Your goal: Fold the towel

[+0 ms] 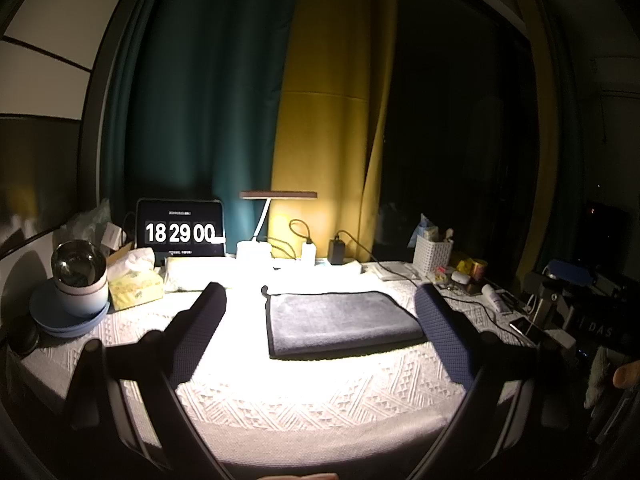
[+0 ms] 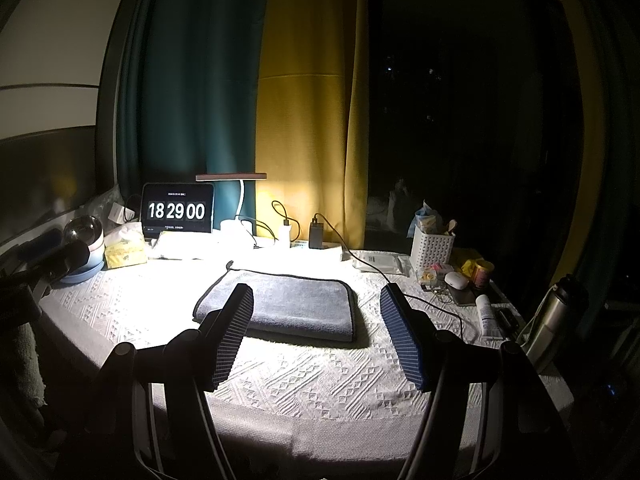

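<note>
A grey towel (image 1: pixel 342 322), soft-piled with a dark bound edge, is seen folded into a flat rectangle on a white tablecloth (image 1: pixel 304 396) woven in raised diamond and zigzag patterns. A small dark loop is noted at the towel's far left corner. The left gripper (image 1: pixel 322 300) is held with its jaws spread wide and nothing between them; its fingers (image 1: pixel 200 328) are covered in dark blue dimpled padding. The right gripper (image 2: pixel 316 298) is likewise held wide and empty, its pads (image 2: pixel 402 338) ribbed in fine blue lines. The towel is seen lying ahead of both grippers, clear of the fingertips; from the left wrist it sits toward the right finger, from the right wrist toward the left finger. At the back of the table a tablet (image 1: pixel 180 229) reading 18 29 00, a white desk lamp (image 1: pixel 276 208) with a flat bar head, and a yellow tissue box (image 1: pixel 135 280) are lit against teal and mustard curtains (image 1: pixel 256 92). A white perforated basket (image 2: pixel 433 249) stands at the right. A steel flask (image 2: pixel 554 316) is shown only by the right wrist view; a phone (image 1: pixel 526 327) near the table's right edge is seen only from the left wrist.
</note>
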The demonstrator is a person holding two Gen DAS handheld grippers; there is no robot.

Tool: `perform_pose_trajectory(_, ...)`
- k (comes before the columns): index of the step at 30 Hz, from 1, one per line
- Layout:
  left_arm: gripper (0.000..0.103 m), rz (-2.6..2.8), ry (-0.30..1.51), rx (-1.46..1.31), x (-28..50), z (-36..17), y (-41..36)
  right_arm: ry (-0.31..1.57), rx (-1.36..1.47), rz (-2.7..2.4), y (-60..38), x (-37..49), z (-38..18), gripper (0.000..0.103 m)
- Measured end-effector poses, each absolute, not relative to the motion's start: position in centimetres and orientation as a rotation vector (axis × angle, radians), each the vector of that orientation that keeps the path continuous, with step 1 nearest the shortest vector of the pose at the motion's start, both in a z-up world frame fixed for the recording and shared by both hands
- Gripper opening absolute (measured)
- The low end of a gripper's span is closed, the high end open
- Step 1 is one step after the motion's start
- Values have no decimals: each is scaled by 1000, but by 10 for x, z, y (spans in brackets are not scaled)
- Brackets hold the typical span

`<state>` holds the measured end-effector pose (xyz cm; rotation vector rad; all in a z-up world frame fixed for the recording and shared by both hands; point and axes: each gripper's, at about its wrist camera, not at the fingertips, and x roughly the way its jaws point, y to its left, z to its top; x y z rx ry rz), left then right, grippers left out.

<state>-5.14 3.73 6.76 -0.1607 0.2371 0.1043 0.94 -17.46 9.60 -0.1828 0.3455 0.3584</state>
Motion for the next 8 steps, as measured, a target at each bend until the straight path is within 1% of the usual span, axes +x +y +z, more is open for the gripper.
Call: perform_pose_trajectory(8, 96, 90, 264, -174, -44, 58, 34, 365, -188, 358, -172, 10, 88, 69)
